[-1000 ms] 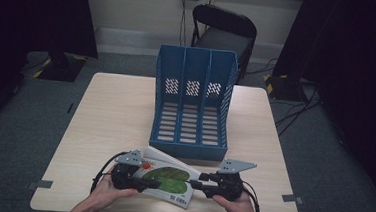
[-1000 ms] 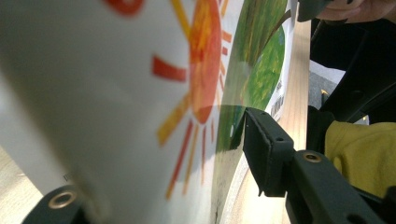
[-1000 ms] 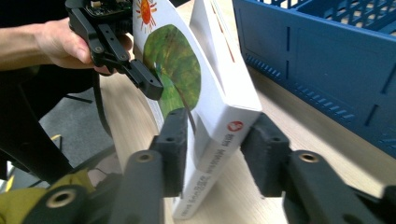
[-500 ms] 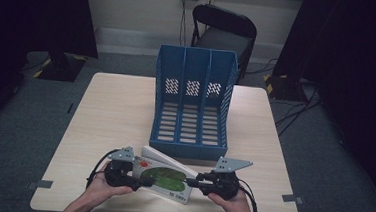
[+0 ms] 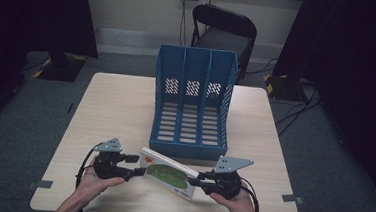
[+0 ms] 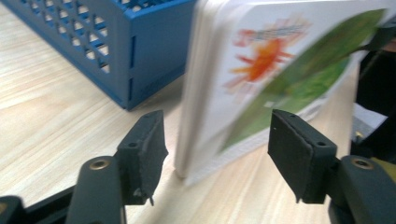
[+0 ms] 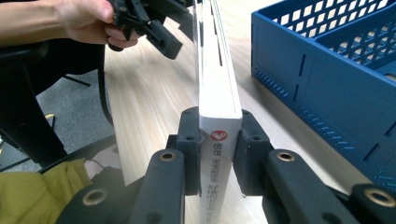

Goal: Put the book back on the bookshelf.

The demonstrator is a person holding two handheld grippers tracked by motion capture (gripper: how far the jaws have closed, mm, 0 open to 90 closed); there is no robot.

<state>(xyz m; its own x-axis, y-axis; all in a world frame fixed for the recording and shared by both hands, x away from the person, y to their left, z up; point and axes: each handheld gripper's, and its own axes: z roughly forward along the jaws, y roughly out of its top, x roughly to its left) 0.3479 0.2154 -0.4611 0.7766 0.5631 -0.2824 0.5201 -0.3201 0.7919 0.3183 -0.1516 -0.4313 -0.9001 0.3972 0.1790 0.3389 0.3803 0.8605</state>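
A white book (image 5: 168, 174) with a green and orange cover is near the table's front edge. My right gripper (image 7: 217, 135) is shut on one end of it, so the book (image 7: 217, 79) stands on edge along the jaws. My left gripper (image 6: 219, 149) is open, one jaw on each side of the book's (image 6: 261, 70) near corner, touching neither face. From above, the left gripper (image 5: 135, 165) is at the book's left end and the right gripper (image 5: 194, 180) at its right end. A blue three-slot file holder (image 5: 190, 111) lies on its back just behind.
The wooden table (image 5: 110, 110) has bare room left and right of the holder (image 7: 336, 70). A black chair (image 5: 224, 31) stands behind the far edge. The person's hand holding the left gripper (image 7: 159, 23) is beyond the book. Dark curtains hang at both sides.
The left hand and its gripper have drawn back to the left, off the book. The book has tipped up further onto its edge in the right gripper.
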